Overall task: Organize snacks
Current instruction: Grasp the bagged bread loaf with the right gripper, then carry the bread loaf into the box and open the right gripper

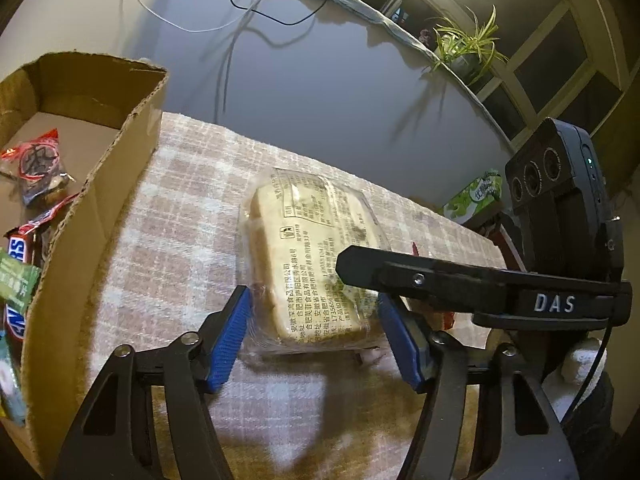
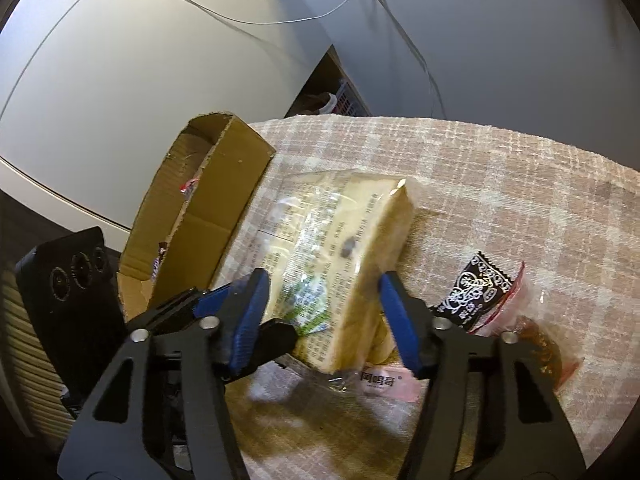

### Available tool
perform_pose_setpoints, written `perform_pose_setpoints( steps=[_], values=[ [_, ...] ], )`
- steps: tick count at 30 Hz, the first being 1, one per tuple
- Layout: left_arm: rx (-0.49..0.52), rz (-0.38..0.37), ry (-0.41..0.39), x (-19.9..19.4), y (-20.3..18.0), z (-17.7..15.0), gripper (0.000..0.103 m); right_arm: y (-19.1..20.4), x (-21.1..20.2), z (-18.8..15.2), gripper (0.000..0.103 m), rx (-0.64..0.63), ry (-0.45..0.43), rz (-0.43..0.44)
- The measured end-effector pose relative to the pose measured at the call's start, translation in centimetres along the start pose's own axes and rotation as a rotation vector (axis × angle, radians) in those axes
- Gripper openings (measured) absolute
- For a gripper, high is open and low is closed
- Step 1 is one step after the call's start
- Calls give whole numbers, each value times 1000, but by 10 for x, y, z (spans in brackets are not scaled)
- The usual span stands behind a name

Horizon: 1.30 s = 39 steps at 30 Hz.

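Observation:
A clear-wrapped pale bread pack [image 1: 312,256] printed with black text sits between the blue pads of both grippers, tilted above the plaid cloth. My left gripper [image 1: 314,340] has its jaws closed on the pack's near end. My right gripper [image 2: 320,320] grips the same pack [image 2: 340,256] from the other side; its black finger [image 1: 440,280] crosses the left wrist view. A cardboard box [image 1: 104,184] stands to the left and holds Snickers bars [image 1: 20,252] and other packets. It also shows in the right wrist view [image 2: 208,208].
A black-and-red snack packet [image 2: 484,292] and a pink-labelled wrapper [image 2: 380,384] lie on the plaid cloth [image 2: 500,200] by the right gripper. Cables hang on the grey wall. A potted plant [image 1: 464,48] and a green tissue box [image 1: 476,196] stand at far right.

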State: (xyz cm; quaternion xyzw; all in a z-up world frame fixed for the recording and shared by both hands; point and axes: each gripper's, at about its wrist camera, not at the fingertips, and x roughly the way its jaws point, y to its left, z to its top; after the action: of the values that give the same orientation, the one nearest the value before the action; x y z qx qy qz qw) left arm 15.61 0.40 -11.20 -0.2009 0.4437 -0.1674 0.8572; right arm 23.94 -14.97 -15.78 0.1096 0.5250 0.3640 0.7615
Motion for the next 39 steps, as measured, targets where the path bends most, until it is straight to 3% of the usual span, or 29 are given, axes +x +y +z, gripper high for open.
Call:
perform_pose_setpoints(
  steps=[12,27,39],
  values=[
    [41,23,-41,-18,-8,-1,60,16,-12,-3,52,-21,-29,-5],
    [55,59,-182,-89,5,-8,60,92,-31,-8,52,-168,-88,11],
    [22,130,-256,-141,42,-18,60,160,1,-3,52,-270,-68,45]
  ],
)
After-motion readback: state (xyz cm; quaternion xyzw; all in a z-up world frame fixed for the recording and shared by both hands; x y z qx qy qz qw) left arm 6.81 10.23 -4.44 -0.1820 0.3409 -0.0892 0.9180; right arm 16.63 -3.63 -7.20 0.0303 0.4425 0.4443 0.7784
